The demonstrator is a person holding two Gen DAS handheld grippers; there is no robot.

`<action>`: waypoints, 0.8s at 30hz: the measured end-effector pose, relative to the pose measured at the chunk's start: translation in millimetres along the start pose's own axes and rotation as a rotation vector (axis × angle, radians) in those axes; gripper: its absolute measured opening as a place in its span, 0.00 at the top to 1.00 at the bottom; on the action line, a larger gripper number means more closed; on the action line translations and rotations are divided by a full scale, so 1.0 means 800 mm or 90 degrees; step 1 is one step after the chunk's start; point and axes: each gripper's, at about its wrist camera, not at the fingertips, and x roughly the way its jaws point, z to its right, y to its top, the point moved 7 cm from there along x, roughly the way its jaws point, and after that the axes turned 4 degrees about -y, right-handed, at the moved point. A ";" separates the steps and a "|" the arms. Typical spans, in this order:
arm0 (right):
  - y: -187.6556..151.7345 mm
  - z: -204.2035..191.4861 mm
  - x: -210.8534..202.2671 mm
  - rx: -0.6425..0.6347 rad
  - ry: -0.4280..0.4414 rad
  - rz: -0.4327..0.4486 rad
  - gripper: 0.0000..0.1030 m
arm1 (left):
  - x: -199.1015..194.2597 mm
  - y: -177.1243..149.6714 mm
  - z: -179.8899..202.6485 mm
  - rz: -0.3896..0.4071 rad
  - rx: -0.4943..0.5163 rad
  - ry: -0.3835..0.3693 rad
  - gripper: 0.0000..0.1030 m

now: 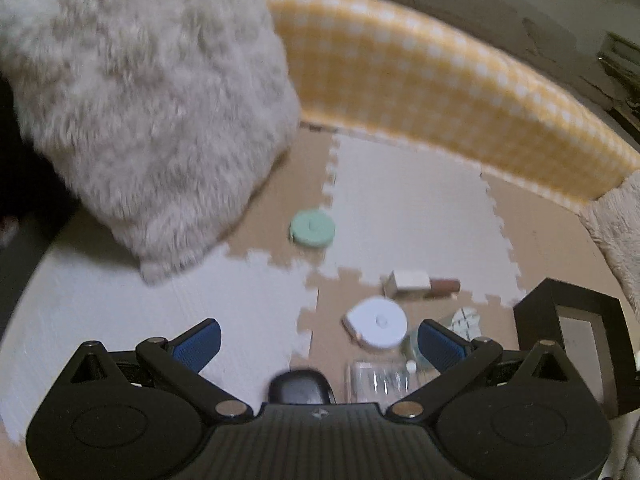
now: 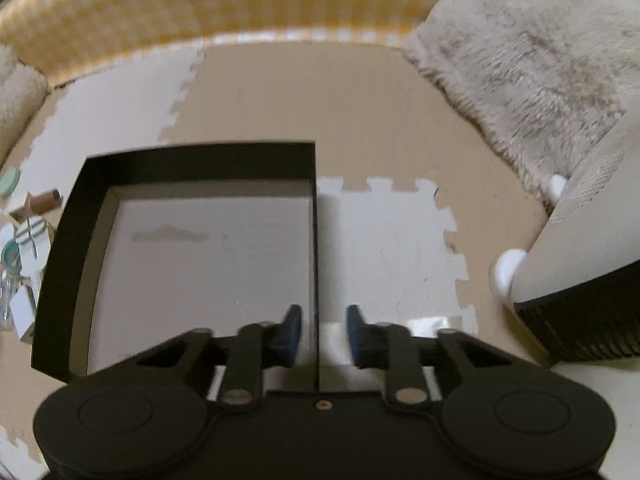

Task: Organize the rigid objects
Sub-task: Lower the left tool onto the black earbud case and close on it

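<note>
In the left wrist view, a white round tape measure (image 1: 378, 326), a mint green round one (image 1: 312, 227), a small white box (image 1: 408, 283) with a brown tube (image 1: 445, 285) and a clear plastic case (image 1: 378, 380) lie on the foam mat. My left gripper (image 1: 320, 342) hangs open above them, with the white tape measure between its blue pads and untouched. In the right wrist view, my right gripper (image 2: 323, 332) straddles the right wall of the black box (image 2: 200, 160). Its blue pads (image 2: 294, 330) stand close on either side of the wall with small gaps showing. The box holds nothing.
A fluffy cream cushion (image 1: 140, 100) and a yellow checked bolster (image 1: 440, 80) border the beige and white puzzle mat (image 2: 380, 240). A grey appliance with a black vented base (image 2: 580, 272) stands right of the box. A dark rounded object (image 1: 300, 386) lies under the left gripper.
</note>
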 end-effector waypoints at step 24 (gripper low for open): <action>-0.016 -0.014 0.049 -0.050 -0.006 -0.103 0.93 | 0.071 -0.058 -0.025 -0.171 -0.101 0.004 0.42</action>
